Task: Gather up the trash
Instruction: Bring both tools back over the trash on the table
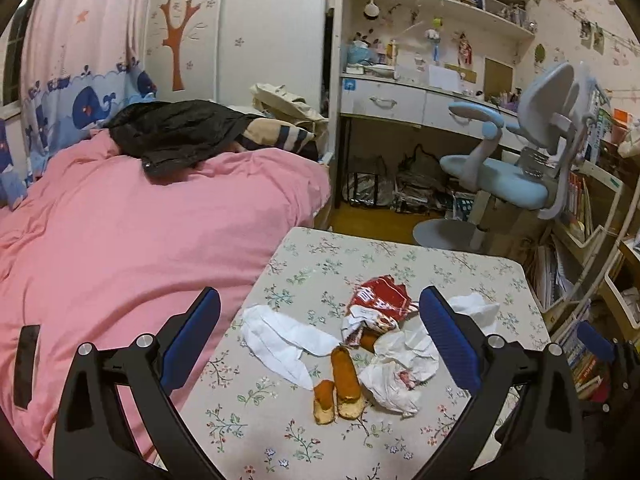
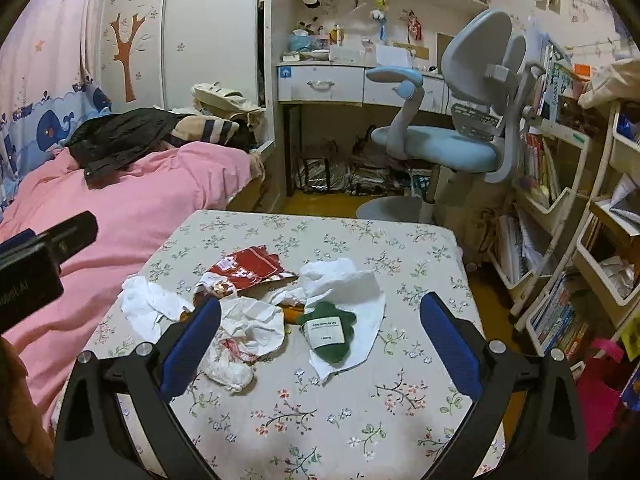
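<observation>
We have the pink bed (image 1: 120, 240) at left and the floral table (image 2: 320, 400) ahead, trash heaped mid-table; both grippers hang above it spread wide and empty, left gripper (image 1: 320, 344), right gripper (image 2: 320, 340). Largest is white tissue (image 2: 344, 280), then a red wrapper (image 1: 380, 300) whose white characters we can't read; the green packet (image 2: 328, 332) carries a white label, print too small; orange peel pieces (image 1: 346, 376) lie nearest.
</observation>
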Demonstrator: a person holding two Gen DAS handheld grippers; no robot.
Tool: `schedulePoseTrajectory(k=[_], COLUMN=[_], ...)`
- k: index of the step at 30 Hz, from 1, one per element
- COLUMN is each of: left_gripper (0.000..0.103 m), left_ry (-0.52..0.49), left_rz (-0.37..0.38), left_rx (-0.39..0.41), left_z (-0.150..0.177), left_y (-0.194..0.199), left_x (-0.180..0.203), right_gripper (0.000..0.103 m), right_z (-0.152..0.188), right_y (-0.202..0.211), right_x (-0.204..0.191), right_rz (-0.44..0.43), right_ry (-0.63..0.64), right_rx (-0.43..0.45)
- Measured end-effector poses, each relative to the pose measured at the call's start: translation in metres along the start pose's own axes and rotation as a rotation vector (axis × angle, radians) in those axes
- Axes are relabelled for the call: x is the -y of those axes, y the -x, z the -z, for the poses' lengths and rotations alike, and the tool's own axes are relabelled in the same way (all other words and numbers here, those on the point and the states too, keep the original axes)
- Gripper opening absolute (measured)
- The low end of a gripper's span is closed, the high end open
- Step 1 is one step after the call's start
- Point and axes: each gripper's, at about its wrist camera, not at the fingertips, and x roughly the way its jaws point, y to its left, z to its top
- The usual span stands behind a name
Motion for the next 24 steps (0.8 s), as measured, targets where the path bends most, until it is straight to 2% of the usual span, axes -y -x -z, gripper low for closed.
schedulePoseTrajectory(k=[8,16,24], left_gripper=[0.096,0.096,0.096], left_ry=[0.023,-0.018,-0.013], left_rz=[-0.011,-0.012,-0.009], left_rx=[-0.018,-0.018,-0.022], left_z=[-0.0014,-0.0020,-0.0014], left_y=[-0.0050,-0.0074,-0.0083], left_x=[-0.0090,-0.0013,-0.0014], right_gripper=[0.096,0.096,0.096], right_z=[-0.0048,-0.0062,-0.0063], right_y=[-0.0013,-0.0026,-0.0025], right_x=[0.0037,0.0061,0.0044], right_rz=[-0.012,-0.014,-0.010], right_ry=[-0.023,-0.038,-0.032], right_rx=[-0.012,-0.017,-0.015])
